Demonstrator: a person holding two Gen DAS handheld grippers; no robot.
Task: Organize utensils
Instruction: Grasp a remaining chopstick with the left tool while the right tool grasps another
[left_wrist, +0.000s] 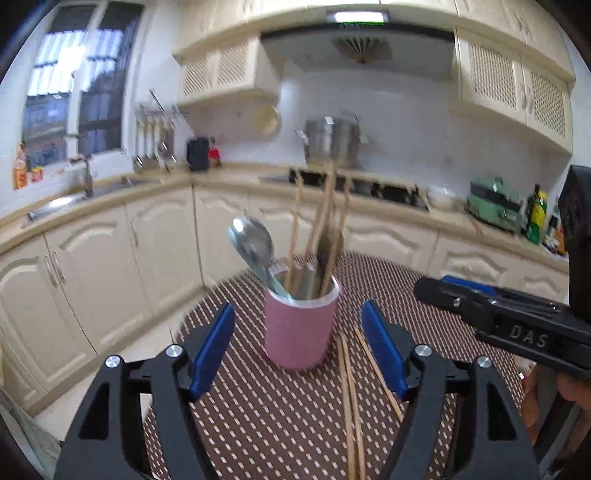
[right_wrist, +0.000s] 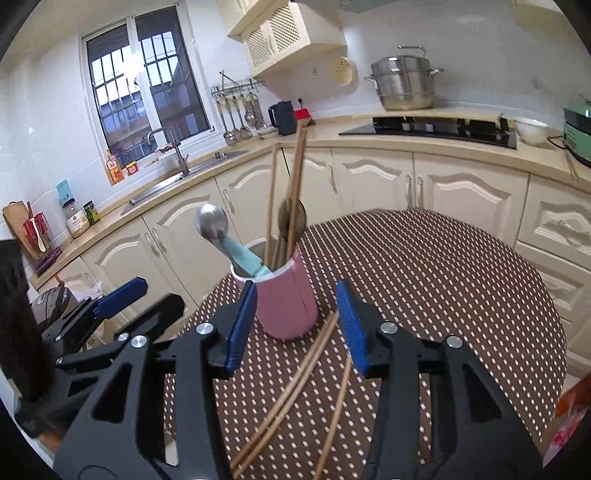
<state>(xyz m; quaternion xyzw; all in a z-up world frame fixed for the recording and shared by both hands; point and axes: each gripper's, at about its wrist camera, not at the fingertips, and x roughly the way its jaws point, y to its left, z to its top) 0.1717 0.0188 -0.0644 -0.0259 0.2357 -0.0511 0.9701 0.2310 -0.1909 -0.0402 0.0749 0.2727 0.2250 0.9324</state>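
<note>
A pink cup stands on the brown dotted table mat. It holds several wooden chopsticks, a metal spoon with a light blue handle and a dark spoon. Three loose chopsticks lie on the mat in front of the cup. My left gripper is open and empty, its blue pads on either side of the cup and a little short of it. My right gripper is open and empty, just before the cup and above the loose chopsticks. It also shows in the left wrist view at the right.
Cream kitchen cabinets and a counter run behind the table, with a sink, a black hob, a steel pot and a green appliance. The table edge drops to the floor at the left.
</note>
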